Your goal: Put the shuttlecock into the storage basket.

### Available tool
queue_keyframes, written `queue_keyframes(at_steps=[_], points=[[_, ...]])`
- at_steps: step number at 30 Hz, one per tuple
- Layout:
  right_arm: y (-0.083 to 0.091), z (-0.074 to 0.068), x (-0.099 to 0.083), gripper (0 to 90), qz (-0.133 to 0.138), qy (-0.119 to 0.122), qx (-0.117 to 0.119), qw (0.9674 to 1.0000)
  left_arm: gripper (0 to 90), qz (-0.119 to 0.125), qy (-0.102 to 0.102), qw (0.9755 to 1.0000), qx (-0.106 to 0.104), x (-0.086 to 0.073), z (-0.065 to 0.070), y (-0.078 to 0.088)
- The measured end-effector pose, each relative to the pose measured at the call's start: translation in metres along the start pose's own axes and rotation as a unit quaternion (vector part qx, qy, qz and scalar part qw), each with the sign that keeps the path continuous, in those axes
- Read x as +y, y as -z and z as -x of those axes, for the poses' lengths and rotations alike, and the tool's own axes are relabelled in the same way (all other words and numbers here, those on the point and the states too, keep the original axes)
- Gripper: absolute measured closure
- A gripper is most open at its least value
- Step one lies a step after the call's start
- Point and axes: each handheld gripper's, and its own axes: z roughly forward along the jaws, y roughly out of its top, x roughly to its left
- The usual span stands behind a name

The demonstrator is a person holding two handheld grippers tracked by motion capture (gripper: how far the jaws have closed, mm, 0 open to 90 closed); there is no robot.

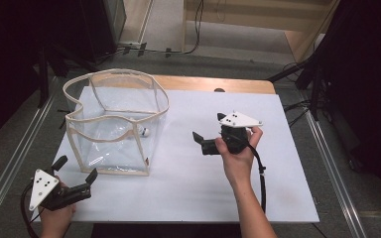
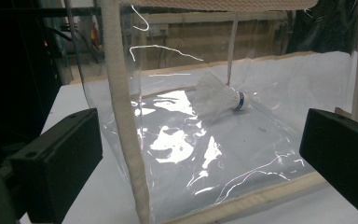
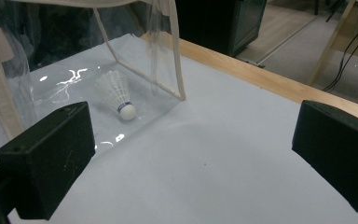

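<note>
A white table (image 1: 188, 188) is seen over a grey floor. One clear bag (image 1: 114, 124) stands on it, and one shuttlecock (image 1: 144, 132) lies inside, against the bag's wall. Two grippers are held wide apart and empty: the left gripper (image 1: 75, 168) near the bag's corner, the right gripper (image 1: 198, 140) beside the bag.

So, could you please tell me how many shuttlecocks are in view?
1. The shuttlecock lies on its side inside the clear bag, on the bag's floor near its right wall. Glare on the plastic could hide another, but none shows.
</note>
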Motion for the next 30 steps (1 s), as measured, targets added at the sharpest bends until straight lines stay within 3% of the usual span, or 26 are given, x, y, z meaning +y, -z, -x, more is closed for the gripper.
queue_keyframes(at_steps=[30], points=[[0.035,0.025,-0.051,0.0,-0.011,-0.020,-0.014,0.9996,0.0,-0.002,-0.002,1.0000,0.001,0.000,0.001,0.000]])
